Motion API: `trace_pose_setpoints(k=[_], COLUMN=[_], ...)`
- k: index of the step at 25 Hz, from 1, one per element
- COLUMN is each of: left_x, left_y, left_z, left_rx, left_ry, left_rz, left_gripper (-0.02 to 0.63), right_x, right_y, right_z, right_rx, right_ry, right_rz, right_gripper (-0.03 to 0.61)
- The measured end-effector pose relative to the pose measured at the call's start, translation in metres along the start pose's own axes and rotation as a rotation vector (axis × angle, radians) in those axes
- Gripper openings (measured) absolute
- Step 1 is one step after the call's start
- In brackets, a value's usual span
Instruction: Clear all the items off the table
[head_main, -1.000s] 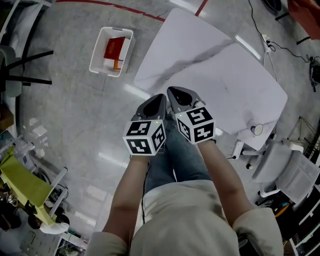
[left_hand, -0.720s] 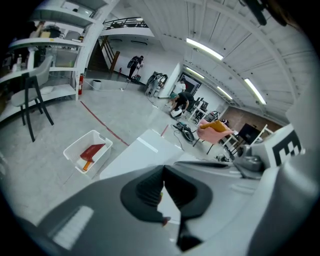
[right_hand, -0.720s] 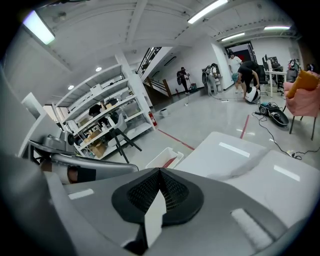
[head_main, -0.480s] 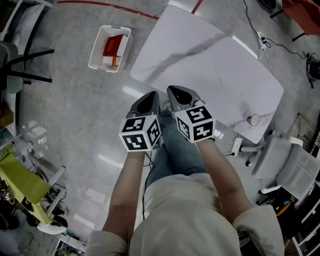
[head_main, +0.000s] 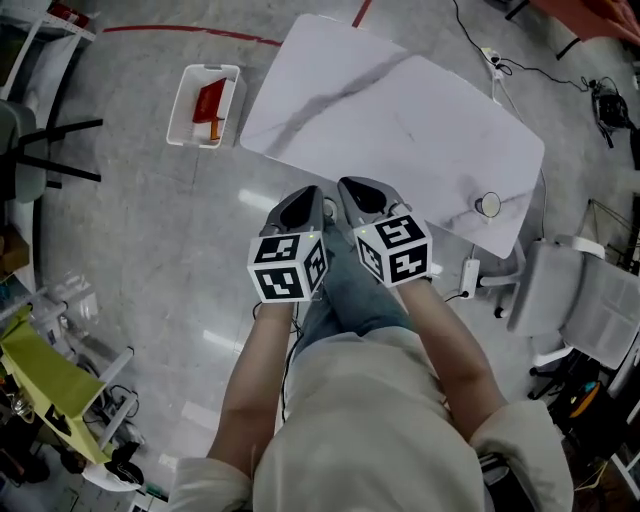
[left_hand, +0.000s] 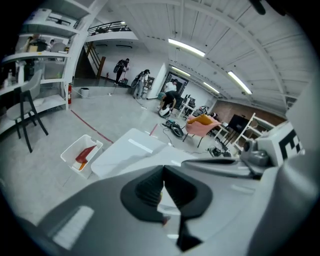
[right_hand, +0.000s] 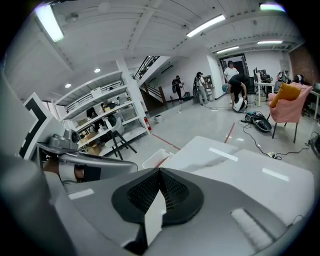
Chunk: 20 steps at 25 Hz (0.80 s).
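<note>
Both shut, empty: left tool (head_main: 308, 197), right tool (head_main: 352, 188). Open one before reaching round item (head_main: 488, 205) near table (head_main: 400, 110) edge.

The room is bright, lit evenly from above by long ceiling tubes (left_hand: 186, 47). They give pale streaks of glare on the table (head_main: 400, 120) and shiny patches on the floor (head_main: 150, 250); shadows are soft and weak. All views are wide-angle, so straight lines bend near the edges (both gripper views go black in the corners). The left claw (left_hand: 163, 170) and right claw (right_hand: 160, 170), near the lens, look soft; the far room is sharper.
</note>
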<state>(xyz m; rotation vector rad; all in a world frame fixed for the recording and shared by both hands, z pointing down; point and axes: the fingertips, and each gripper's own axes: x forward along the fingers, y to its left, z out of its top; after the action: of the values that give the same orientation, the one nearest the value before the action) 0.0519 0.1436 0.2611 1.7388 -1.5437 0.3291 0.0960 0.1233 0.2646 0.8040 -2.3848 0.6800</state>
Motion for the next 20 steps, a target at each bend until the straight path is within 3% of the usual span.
trace_pose_setpoints(k=[4,11,20], left_x=[-0.017,-0.052,-0.075], left_y=[-0.033,-0.081,-0.117], left_z=[-0.018,-0.050,-0.078], left_rx=[0.039,0.035,0.061], left_ry=[0.008,-0.006,0.010], left_rz=[-0.026,-0.073,-0.093], left_gripper=[0.009,0.009,0.009], right_x=[-0.034,-0.093,-0.147], right_y=[0.005,0.021,0.015], right_z=[-0.021,-0.065,-0.094], right_rx=[-0.001,-0.028,0.033], right_ry=[-0.001,0.014,0.003], right_rz=[-0.020,-0.026,-0.073], right_gripper=[-0.002,-0.002,-0.002])
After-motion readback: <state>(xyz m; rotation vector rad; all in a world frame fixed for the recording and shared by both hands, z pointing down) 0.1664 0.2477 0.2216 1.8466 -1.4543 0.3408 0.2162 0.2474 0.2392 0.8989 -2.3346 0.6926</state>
